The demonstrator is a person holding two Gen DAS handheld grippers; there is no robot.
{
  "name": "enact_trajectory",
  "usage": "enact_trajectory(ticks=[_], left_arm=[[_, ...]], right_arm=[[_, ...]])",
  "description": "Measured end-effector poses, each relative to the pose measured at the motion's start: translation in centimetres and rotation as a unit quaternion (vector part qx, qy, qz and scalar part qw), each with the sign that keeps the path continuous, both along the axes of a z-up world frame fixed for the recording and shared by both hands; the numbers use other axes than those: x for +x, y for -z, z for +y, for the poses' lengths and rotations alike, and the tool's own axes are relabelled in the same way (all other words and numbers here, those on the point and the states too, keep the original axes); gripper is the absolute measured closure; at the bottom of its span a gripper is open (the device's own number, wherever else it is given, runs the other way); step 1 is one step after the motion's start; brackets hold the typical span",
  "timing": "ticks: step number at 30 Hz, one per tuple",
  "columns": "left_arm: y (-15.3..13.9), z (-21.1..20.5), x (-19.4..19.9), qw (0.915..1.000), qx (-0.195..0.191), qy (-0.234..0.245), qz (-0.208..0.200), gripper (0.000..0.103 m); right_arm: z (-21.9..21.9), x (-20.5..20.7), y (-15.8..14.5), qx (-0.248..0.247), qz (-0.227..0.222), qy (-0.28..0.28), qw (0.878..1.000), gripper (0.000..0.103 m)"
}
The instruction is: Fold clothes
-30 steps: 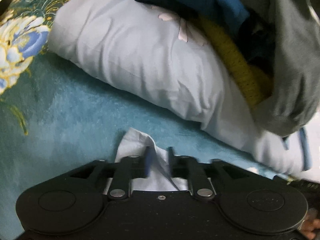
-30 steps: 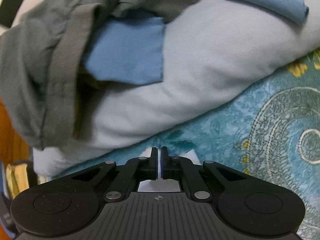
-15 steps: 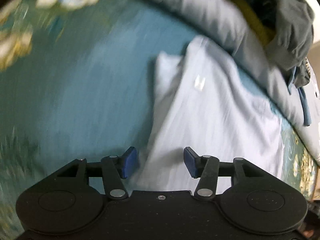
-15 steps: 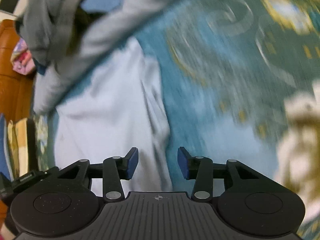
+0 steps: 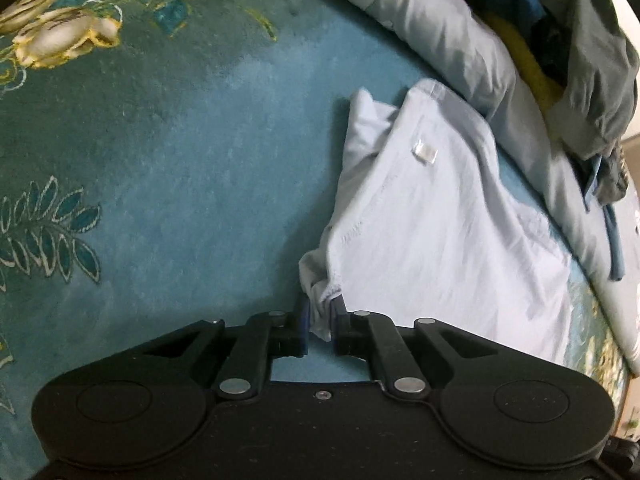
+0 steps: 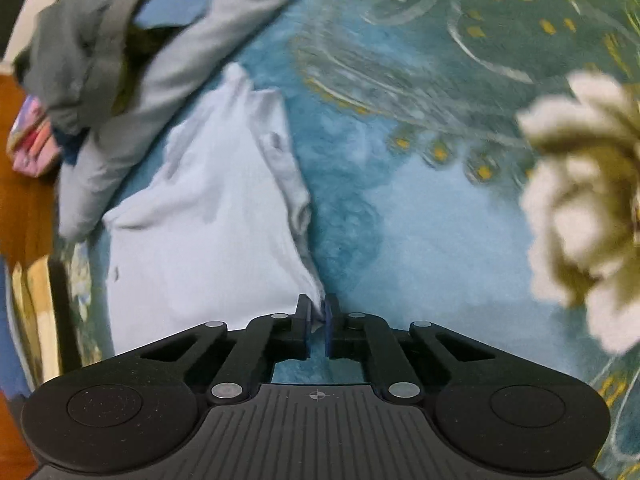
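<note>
A pale blue garment (image 5: 432, 216) lies spread on a teal flowered bedspread (image 5: 180, 152), with a small white tag showing near its far end. My left gripper (image 5: 320, 320) is shut on the garment's near left corner. The right wrist view shows the same garment (image 6: 208, 216) from its other side, and my right gripper (image 6: 318, 320) is shut on its near right corner. Both pinched corners sit low against the bedspread.
A pale grey pillow (image 5: 448, 36) lies beyond the garment, with a heap of clothes on it: a grey piece (image 5: 596, 56), a yellow one (image 5: 528, 68) and dark blue ones. An orange-brown wooden floor (image 6: 24, 208) shows at the left of the right wrist view.
A second ago both grippers held cloth close to the pillow. Half a second ago both stood open over the spread garment. Now each has pulled back and shut on a near corner.
</note>
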State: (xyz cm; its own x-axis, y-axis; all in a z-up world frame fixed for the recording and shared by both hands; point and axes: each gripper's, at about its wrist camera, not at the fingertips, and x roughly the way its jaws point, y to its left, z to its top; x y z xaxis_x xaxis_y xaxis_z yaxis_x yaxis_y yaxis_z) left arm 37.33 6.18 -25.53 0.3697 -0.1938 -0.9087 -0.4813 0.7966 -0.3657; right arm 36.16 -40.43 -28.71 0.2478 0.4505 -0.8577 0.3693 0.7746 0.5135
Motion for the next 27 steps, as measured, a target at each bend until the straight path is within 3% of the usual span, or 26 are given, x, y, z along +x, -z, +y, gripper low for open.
enact_trajectory(ticks=[5,6,7,8,9,20,24,27], left_arm=[[-0.1,0.3,0.3,0.9998,-0.002,0.02,-0.004,0.087],[-0.3,0.3,0.4,0.9996,-0.001,0.027,-0.006,0.08],[-0.6,0.3,0.2,0.9995,0.0,0.03,-0.008,0.064],[-0.8,0.4,0.0,0.9994,0.0,0.033,-0.01,0.056],[-0.8,0.5,-0.1,0.9994,-0.004,0.031,-0.012,0.054],[1.2,0.3,-0.4,0.9965,-0.067,-0.049,0.002,0.057],[1.3,0.7,-0.8,0.9931,-0.078,-0.087,0.001,0.061],[0.0,1.0,-1.1,0.9938,-0.061,-0.092,-0.009,0.061]], right_arm=[[0.4,0.0,0.2,0.015,-0.006,-0.015,1.0,0.096],[0.3,0.0,-0.1,0.017,-0.013,-0.02,1.0,0.088],[0.2,0.1,-0.5,0.012,-0.022,-0.027,0.999,0.081],[0.0,0.2,-0.9,0.003,-0.035,-0.032,0.999,0.06],[-0.2,0.4,-1.2,-0.002,-0.048,-0.032,0.998,0.05],[-0.7,4.7,2.3,0.067,-0.056,-0.001,0.996,0.049],[-0.9,5.1,3.4,0.106,-0.057,0.017,0.993,0.05],[-1.1,5.5,4.2,0.136,-0.058,0.03,0.989,0.052]])
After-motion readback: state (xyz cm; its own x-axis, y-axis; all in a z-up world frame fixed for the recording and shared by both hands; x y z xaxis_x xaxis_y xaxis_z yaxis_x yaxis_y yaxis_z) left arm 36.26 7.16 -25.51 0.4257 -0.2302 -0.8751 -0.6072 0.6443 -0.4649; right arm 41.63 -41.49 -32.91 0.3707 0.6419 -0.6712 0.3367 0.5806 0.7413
